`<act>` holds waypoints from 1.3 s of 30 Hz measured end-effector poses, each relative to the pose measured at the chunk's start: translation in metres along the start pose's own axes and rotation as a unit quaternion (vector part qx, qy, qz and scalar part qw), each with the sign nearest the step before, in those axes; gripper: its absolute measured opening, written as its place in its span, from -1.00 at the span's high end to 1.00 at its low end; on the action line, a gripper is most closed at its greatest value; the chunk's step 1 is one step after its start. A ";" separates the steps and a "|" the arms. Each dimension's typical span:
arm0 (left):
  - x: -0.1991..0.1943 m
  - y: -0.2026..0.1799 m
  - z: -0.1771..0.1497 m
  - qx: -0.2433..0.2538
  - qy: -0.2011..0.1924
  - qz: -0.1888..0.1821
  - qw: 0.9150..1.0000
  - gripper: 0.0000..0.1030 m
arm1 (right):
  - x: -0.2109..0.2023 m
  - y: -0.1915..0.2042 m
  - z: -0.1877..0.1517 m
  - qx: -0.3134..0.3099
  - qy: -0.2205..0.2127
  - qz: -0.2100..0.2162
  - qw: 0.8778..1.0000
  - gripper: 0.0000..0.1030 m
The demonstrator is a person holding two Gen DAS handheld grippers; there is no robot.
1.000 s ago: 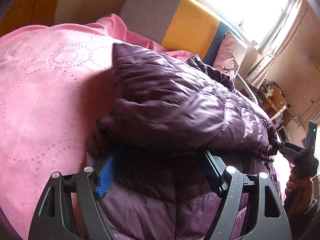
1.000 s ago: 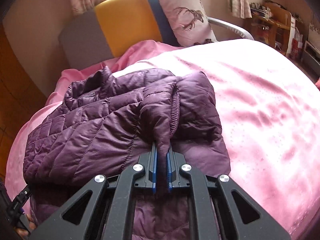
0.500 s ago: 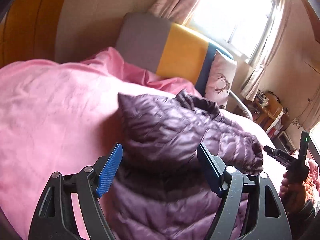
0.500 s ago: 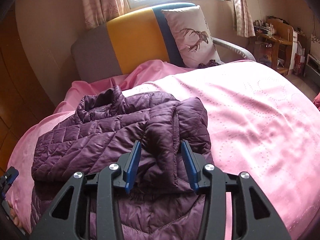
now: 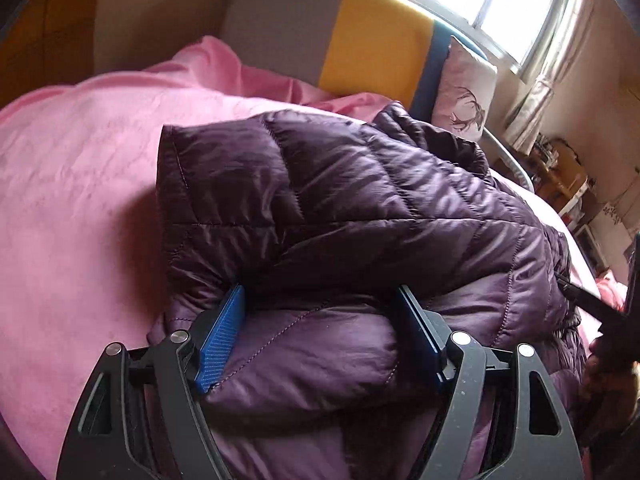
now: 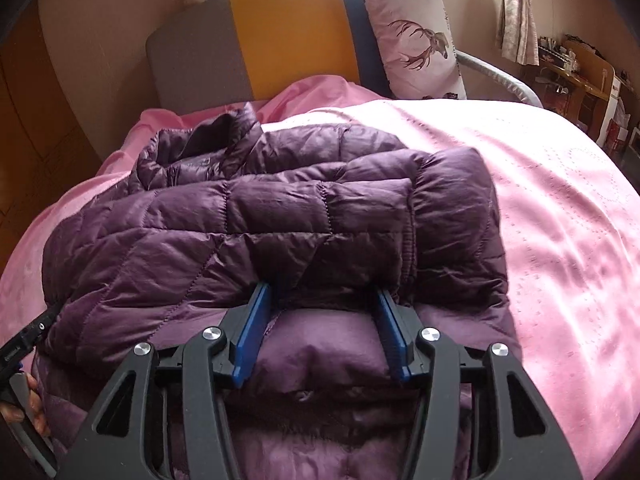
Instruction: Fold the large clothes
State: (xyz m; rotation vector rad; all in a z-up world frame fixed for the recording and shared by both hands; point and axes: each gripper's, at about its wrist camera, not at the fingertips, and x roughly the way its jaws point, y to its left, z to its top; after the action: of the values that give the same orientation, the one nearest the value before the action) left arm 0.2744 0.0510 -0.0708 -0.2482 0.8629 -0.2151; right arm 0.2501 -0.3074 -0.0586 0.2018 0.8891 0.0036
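Observation:
A dark purple quilted puffer jacket (image 5: 360,208) lies partly folded on a pink bedspread (image 5: 80,184). It also shows in the right wrist view (image 6: 248,220), with the sleeves folded over the body. My left gripper (image 5: 320,300) is open, its blue pads at the lower edge of the folded layer near the jacket's left side. My right gripper (image 6: 324,296) is open too, its fingertips against the lower edge of the folded layer near the jacket's right side. Neither grips fabric.
The pink bedspread (image 6: 560,220) spreads wide to the right of the jacket. A grey, yellow and blue headboard (image 6: 280,32) and a deer-print pillow (image 6: 416,40) stand at the far end. Wooden furniture (image 6: 580,68) is at the far right.
My right gripper has opened and let go of the jacket fold it was pinching. Both grippers lifted away, then came back down low against the edge of the folded layer.

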 end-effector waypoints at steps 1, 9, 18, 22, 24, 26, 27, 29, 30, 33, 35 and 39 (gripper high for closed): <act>0.001 0.004 0.001 -0.008 0.002 -0.003 1.000 -0.42 | 0.008 0.004 -0.001 -0.011 0.002 -0.011 1.000 0.01; -0.038 -0.017 0.009 0.015 -0.042 0.040 0.998 -0.41 | 0.009 0.002 0.004 -0.013 0.010 -0.023 1.000 -0.06; -0.032 -0.042 0.051 0.049 -0.071 0.034 0.996 -0.42 | -0.015 0.040 0.024 -0.029 -0.040 -0.016 0.999 -0.53; -0.002 -0.046 0.057 0.048 -0.039 0.036 0.997 -0.42 | 0.008 0.053 0.038 -0.041 -0.029 -0.025 0.998 -0.66; 0.014 -0.040 0.057 0.045 -0.028 0.047 0.998 -0.42 | 0.022 0.056 0.042 -0.053 -0.021 -0.036 0.998 -0.70; 0.025 -0.032 0.055 0.037 -0.018 0.046 0.998 -0.45 | 0.032 0.058 0.040 -0.063 -0.017 -0.043 0.997 -0.73; 0.029 -0.029 0.055 0.032 -0.014 0.044 0.998 -0.47 | 0.036 0.058 0.040 -0.065 -0.012 -0.044 0.997 -0.73; 0.037 -0.026 0.051 0.031 -0.008 0.045 0.998 -0.47 | 0.045 0.058 0.039 -0.071 -0.002 -0.045 0.996 -0.74; 0.039 -0.027 0.050 0.036 -0.009 0.048 0.998 -0.47 | 0.049 0.057 0.037 -0.073 0.001 -0.045 0.996 -0.74; 0.043 -0.028 0.045 0.043 -0.012 0.055 0.997 -0.47 | 0.058 0.055 0.033 -0.073 0.004 -0.044 0.996 -0.74; 0.045 -0.026 0.043 0.041 -0.014 0.053 0.998 -0.47 | 0.063 0.052 0.031 -0.067 0.005 -0.037 0.997 -0.75; 0.047 -0.027 0.042 0.042 -0.014 0.059 0.997 -0.47 | 0.067 0.050 0.029 -0.066 0.007 -0.035 0.997 -0.75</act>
State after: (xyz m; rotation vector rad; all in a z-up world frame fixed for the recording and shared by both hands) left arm 0.3343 0.0173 -0.0706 -0.1209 0.8355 -0.1373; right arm 0.3187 -0.2575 -0.0832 0.0481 0.9054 -0.0014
